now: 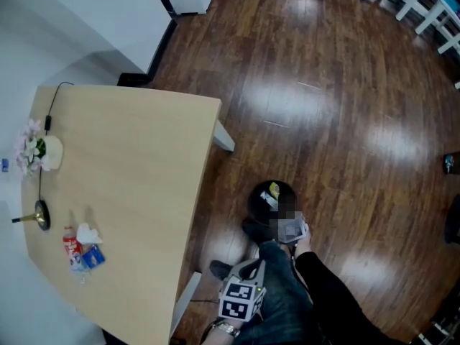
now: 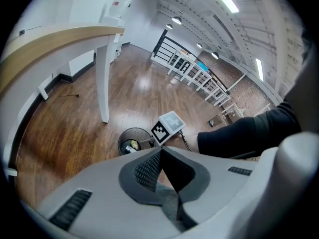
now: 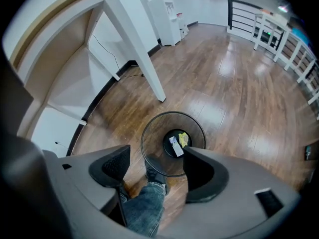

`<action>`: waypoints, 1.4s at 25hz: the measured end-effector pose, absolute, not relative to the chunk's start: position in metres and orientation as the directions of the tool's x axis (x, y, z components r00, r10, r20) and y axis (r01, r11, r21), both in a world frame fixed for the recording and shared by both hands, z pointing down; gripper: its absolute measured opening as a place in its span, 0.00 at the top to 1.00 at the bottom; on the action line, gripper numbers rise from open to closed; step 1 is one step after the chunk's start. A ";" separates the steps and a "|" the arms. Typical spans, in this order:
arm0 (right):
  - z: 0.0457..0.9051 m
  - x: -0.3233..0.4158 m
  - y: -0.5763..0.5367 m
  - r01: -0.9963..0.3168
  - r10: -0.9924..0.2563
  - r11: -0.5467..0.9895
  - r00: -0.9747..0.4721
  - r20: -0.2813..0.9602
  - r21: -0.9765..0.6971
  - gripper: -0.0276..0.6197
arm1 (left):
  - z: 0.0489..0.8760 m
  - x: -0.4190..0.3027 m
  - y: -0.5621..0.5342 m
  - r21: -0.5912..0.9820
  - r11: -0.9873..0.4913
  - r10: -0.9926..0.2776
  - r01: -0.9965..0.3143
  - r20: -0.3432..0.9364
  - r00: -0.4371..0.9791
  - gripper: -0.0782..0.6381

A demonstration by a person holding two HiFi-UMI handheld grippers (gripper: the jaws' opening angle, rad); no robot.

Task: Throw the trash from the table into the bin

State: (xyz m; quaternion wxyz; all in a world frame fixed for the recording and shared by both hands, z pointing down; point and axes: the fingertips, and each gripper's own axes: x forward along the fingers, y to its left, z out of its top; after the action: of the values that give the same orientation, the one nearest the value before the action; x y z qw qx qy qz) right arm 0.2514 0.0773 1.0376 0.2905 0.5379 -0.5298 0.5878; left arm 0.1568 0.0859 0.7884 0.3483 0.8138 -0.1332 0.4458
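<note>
**A:** So where's the trash at?

**B:** Two spots. One trash heap (image 1: 81,249) sits on the pale wood-grain surface (image 1: 136,157), near the edge at the left of the head view. It's a crumpled white wad, a red-and-white wrapper and a shiny blue packet, all bunched together. Way too small to read any print. The rest is already down in the bin (image 3: 149,148): a flat white carton (image 3: 174,146) and a scrunched yellow scrap (image 3: 183,139), side by side on the bottom.

**A:** What kind of bin?

**B:** Round, black wire mesh, so you see straight through the walls, with a solid dark base. It stands on the glossy dark plank floor (image 1: 323,106), close to the surface's corner and right by the person's shoe (image 3: 152,166).

**A:** And the grippers?

**B:** The right gripper (image 3: 157,169) hangs over the bin. Its ribbed dark fingers (image 3: 112,166) are spread wide with nothing pinched, just the bin and a jeans leg (image 3: 144,208) showing through the gap. The left gripper (image 2: 160,156) has its fingers (image 2: 147,171) pressed together at the tips, empty too.

**A:** Anything hard to see?

**B:** In the head view the right gripper is mostly unreadable. Of the left one only the marker cube (image 1: 242,297) shows; its fingers are hidden there.
</note>
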 end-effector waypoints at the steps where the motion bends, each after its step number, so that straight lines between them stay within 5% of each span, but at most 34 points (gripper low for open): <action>1: 1.028 0.253 0.076 -0.913 -0.242 -0.265 -0.247 0.938 -0.309 0.43 | 0.786 0.157 0.084 0.445 -0.724 0.091 -0.527 0.819 0.567 0.88; 16: 0.721 0.222 0.048 -0.911 -0.476 -0.006 -0.361 0.802 -0.413 0.44 | 0.645 0.147 0.046 0.416 -0.754 -0.030 -0.508 0.751 0.659 0.88; 21: 0.630 0.180 0.017 -0.897 -0.531 0.148 -0.428 0.731 -0.417 0.94 | 0.588 0.100 0.027 0.375 -0.727 -0.161 -0.575 0.721 0.674 0.88; 35: 0.554 -0.046 -0.017 -0.614 -0.271 0.711 -0.689 0.673 -0.343 0.96 | 0.536 -0.118 0.013 0.330 -0.299 -0.607 -0.895 0.659 0.445 0.88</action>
State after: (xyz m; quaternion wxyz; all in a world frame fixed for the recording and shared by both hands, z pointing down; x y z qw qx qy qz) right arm -0.0459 -0.0172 0.5541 0.3027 0.2531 -0.8740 0.2837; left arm -0.1180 0.0132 0.5355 0.3427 0.7780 -0.4827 0.2106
